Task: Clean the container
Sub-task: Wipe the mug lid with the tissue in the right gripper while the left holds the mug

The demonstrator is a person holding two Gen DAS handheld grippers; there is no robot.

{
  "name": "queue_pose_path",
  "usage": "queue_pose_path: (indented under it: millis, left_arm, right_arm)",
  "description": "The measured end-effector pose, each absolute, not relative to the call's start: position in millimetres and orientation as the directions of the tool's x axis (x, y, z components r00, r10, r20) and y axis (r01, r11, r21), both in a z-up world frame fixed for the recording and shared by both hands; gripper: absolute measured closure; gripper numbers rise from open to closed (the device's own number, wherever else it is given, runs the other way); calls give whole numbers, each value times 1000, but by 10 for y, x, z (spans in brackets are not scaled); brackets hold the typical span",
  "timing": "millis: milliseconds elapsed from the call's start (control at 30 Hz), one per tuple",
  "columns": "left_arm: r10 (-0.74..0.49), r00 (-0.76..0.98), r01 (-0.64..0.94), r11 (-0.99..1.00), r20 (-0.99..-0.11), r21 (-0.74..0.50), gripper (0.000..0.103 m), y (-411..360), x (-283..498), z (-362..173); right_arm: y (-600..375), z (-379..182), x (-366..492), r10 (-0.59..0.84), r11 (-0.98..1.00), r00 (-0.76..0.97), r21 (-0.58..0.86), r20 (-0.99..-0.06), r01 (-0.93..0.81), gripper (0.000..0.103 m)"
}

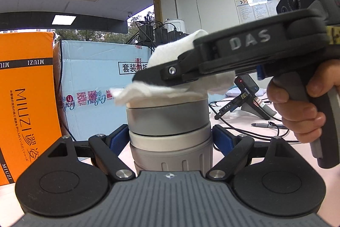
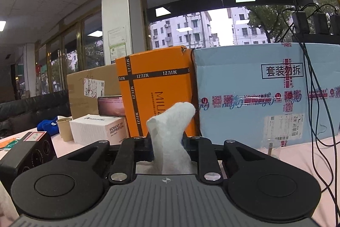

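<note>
A grey cylindrical container (image 1: 170,120) with a screw-on lid stands upright between the blue pads (image 1: 118,138) of my left gripper (image 1: 170,137), which is shut on its body. From the right, a hand (image 1: 297,112) holds my right gripper (image 1: 148,78) over the lid. It is shut on a white cloth (image 1: 161,90) that lies across the container's top. In the right wrist view the cloth (image 2: 170,133) sticks up between the closed fingers of the right gripper (image 2: 170,148). The container is hidden there.
An orange box (image 1: 27,99) and a light-blue box (image 1: 95,78) stand close behind the container. Cables, a pen (image 1: 265,126) and another gripper (image 1: 244,99) lie on the table to the right. A paper cup (image 2: 64,129), a white box (image 2: 99,129) and a black device (image 2: 27,154) sit left.
</note>
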State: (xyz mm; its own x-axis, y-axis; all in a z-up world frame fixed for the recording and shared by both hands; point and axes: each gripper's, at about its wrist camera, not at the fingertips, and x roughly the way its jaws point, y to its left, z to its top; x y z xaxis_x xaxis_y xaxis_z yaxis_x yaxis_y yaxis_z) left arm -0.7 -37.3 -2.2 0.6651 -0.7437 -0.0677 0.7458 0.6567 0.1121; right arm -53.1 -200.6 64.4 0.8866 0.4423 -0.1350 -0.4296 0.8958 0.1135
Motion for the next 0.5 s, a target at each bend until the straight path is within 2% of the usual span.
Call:
queue_pose_path:
  millis: [333, 500]
  left_arm:
    - [-744, 664, 747, 656, -74, 106, 20, -371, -2, -26]
    - [-744, 664, 747, 656, -74, 108, 20, -368, -2, -24]
  right_arm:
    - [-2173, 648, -627, 309, 950, 939, 84, -149, -299, 85]
    - [-2122, 682, -763, 425, 904, 895, 101, -135, -415, 85]
